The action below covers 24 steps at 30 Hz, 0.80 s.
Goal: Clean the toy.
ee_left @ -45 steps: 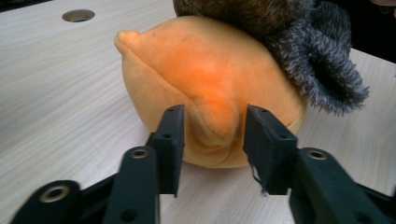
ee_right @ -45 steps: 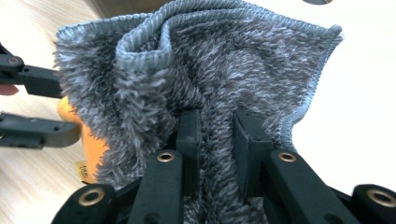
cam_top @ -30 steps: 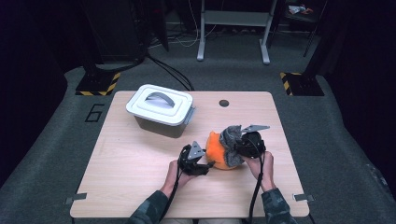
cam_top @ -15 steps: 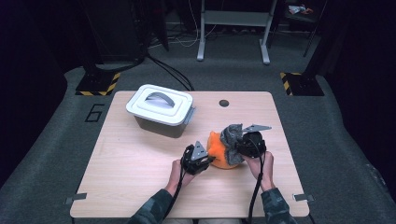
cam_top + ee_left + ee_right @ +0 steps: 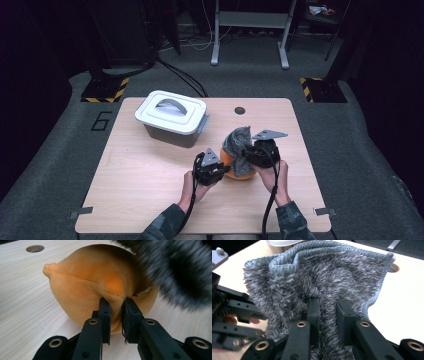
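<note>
Leftmost, we read a "6" [image 5: 101, 120] on the floor beside the counter [image 5: 130, 185], then see a lidded box [image 5: 172, 117]. Our left claw [image 5: 115, 315] has just closed onto the orange plush toy [image 5: 87, 282]; our right claw [image 5: 328, 315] grips the grey cloth [image 5: 332, 272] above it.

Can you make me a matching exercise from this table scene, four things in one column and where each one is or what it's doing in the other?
Things:
1. orange plush toy
2. grey fuzzy cloth
3. white lidded bin
4. round hole

States:
A. pinched by the right hand-held gripper
B. set in the tabletop near its far edge
C. pinched by the left hand-held gripper
D. standing closed at the far left of the table

Pairs: 1-C, 2-A, 3-D, 4-B
</note>
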{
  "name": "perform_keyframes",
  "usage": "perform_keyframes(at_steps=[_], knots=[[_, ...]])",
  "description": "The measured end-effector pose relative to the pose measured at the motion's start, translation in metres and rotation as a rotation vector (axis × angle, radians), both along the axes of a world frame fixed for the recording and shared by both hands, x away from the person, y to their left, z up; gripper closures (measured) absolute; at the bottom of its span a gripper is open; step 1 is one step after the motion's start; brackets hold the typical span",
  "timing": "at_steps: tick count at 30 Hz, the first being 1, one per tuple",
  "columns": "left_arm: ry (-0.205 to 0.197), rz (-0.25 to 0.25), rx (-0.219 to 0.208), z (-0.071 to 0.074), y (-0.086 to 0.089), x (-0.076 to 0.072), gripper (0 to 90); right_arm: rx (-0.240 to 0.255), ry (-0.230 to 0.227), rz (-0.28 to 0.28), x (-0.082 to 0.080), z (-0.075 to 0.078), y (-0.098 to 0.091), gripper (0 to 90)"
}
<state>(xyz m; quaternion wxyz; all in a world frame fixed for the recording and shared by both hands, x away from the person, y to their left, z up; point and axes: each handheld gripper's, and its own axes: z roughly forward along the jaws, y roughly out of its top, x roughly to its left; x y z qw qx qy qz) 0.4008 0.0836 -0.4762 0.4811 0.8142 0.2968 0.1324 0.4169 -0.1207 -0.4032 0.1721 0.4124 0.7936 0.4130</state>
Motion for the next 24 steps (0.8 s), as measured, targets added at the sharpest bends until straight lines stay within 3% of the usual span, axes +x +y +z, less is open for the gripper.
perform_keyframes(at_steps=[4,9,11,24], knots=[[-0.005,0.002,0.013,-0.002,0.0,0.001,78.0,-0.085,-0.008,0.003,0.004,-0.009,0.018,74.5],[0.002,0.013,0.008,-0.007,0.003,0.001,77.5,-0.126,-0.007,0.0,0.005,-0.014,0.024,74.5],[0.001,0.016,0.007,-0.007,0.003,0.001,77.5,-0.143,-0.026,0.011,0.005,-0.015,0.022,74.5],[0.012,0.015,0.001,-0.007,0.002,0.001,76.6,-0.129,-0.001,-0.057,0.0,-0.019,-0.003,74.4]])
